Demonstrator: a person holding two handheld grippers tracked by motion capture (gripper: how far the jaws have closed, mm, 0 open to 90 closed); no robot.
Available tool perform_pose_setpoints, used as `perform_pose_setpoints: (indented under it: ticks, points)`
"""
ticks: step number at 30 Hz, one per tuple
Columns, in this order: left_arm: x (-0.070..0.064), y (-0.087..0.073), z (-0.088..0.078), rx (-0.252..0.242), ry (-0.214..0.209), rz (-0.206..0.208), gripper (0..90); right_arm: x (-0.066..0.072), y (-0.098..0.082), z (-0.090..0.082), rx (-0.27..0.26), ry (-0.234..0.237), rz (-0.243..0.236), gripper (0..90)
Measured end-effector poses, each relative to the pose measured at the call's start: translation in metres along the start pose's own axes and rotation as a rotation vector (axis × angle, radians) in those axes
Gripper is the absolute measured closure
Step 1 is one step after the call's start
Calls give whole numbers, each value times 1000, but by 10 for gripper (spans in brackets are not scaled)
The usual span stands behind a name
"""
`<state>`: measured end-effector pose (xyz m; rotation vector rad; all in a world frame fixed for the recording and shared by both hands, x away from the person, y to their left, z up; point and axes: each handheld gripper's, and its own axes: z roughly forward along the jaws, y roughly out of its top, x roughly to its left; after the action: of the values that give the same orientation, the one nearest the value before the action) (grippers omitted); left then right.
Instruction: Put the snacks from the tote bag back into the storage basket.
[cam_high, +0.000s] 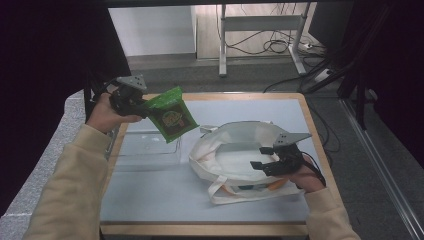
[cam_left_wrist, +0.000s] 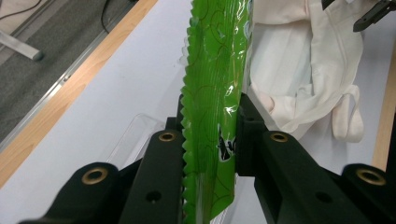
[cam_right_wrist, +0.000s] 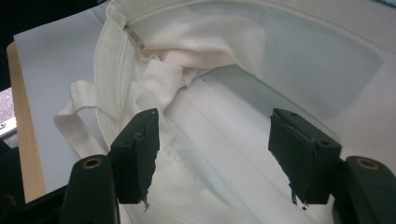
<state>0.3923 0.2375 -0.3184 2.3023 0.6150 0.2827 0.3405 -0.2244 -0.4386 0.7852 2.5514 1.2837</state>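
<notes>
Two grippers: left gripper (cam_high: 141, 106) pinches a glossy, serrated green packet (cam_high: 172, 114) at upper left; right gripper (cam_high: 265, 157) gapes inside a limp cloth bag (cam_high: 220, 150) on a pale wood-edged table (cam_high: 150, 200).

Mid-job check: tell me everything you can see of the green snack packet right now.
The green snack packet is a flat, glossy foil pouch with zigzag-cut edges and a dark printed panel on its face. It hangs tilted in the air above the clear tray, beside the open white tote bag. The left tongs clamp its end; nothing else touches it.
</notes>
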Motion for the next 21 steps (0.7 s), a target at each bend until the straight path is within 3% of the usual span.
perform_pose_setpoints:
  ticks: [21]
  points:
    - [19,-20,-6,15,32,-39,767,1,-1,3,9,4,-7,328]
